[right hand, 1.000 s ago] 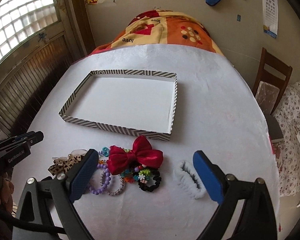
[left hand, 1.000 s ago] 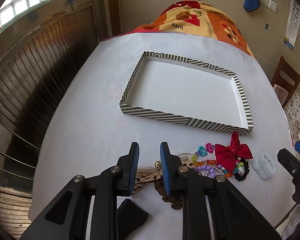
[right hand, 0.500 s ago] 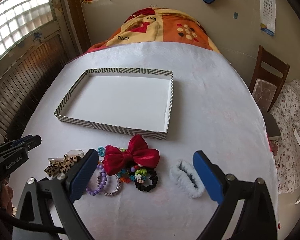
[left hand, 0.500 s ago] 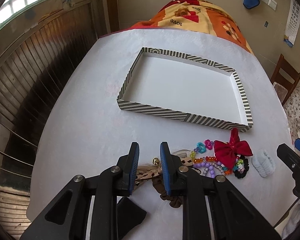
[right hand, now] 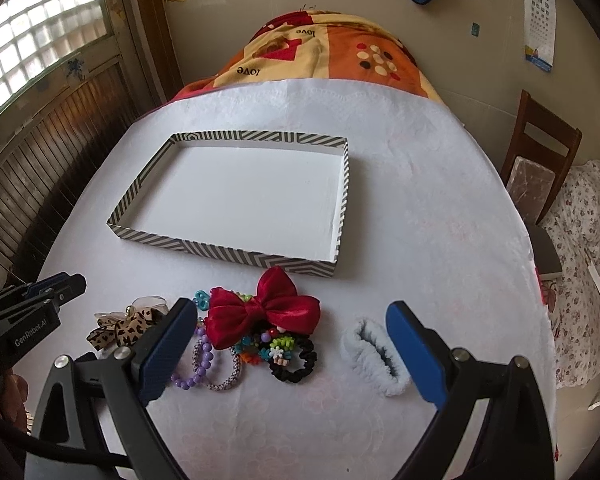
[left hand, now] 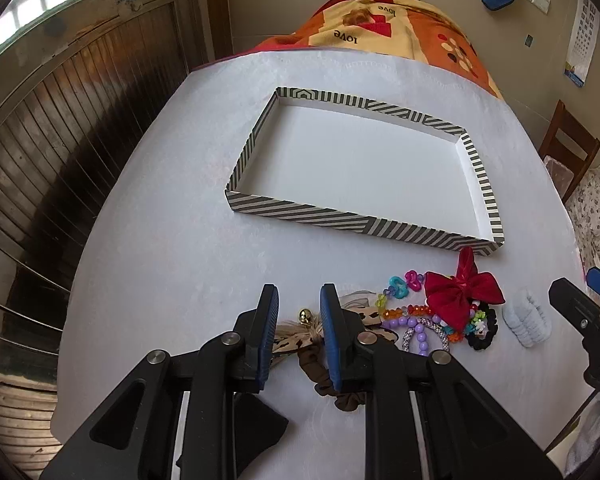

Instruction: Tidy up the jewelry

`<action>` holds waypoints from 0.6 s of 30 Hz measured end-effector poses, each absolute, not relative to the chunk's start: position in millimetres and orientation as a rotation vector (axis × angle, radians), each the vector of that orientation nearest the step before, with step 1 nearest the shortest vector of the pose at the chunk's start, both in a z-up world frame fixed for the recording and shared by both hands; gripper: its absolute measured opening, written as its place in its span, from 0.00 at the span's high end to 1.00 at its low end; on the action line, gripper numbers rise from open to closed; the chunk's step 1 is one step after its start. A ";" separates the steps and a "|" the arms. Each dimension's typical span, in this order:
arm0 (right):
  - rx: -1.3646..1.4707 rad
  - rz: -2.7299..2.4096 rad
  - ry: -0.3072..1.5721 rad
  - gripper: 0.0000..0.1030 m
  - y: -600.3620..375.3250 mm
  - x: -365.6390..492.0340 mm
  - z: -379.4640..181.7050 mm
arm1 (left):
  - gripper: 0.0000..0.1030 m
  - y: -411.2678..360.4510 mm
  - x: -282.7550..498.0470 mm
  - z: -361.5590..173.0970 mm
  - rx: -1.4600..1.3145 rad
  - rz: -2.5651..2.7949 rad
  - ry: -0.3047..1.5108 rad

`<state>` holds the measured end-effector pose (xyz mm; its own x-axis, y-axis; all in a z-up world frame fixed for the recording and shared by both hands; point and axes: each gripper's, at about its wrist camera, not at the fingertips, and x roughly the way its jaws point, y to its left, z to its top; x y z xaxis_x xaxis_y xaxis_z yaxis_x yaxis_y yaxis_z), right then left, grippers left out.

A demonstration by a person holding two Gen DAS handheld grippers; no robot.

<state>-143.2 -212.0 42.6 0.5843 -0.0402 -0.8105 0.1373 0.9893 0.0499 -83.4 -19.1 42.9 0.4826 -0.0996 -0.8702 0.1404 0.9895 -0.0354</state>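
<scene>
Your left gripper (left hand: 299, 300) hovers low over the near edge of the white-clothed table (left hand: 148, 248), its blue-padded jaws narrowed to a slim gap with nothing between them. Just beyond and under its tips lie a leopard-print ribbon bow (right hand: 118, 328) with a small gold bell (left hand: 305, 314), and a brown fabric scrunchie (left hand: 332, 384) lies beside the right finger.

Your right gripper (right hand: 286, 342) is spread wide and holds nothing. It hangs over the jewelry heap at the near edge: its left pad sits above the purple bead bracelet (right hand: 198, 364) and the woven grey rope bracelet (right hand: 224, 380), while its right pad stands just beside the fluffy white scrunchie (right hand: 374, 360).

Between the pads lies the red satin bow (right hand: 260, 312), resting on top of the black scrunchie with colourful bead flowers (right hand: 294, 360). A chain of turquoise and pink plastic links (left hand: 404, 282) and a strand of orange beads (left hand: 410, 311) lie to the bow's left.

The shallow rectangular tray with black-and-white striped walls (right hand: 220, 250) stands toward the middle of the table, its white floor bare, its near wall close to the red bow. An orange patterned blanket (right hand: 332, 56) covers the far end of the table.
</scene>
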 end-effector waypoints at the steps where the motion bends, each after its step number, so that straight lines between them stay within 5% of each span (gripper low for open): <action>1: 0.111 -0.103 0.942 0.05 -212.0 -142.5 42.8 | 0.87 -19.2 -83.5 42.8 0.042 -0.146 1.057; 18: 0.106 -0.088 0.959 0.05 -210.7 -140.8 40.3 | 0.87 -20.0 -84.9 40.4 0.042 -0.145 1.068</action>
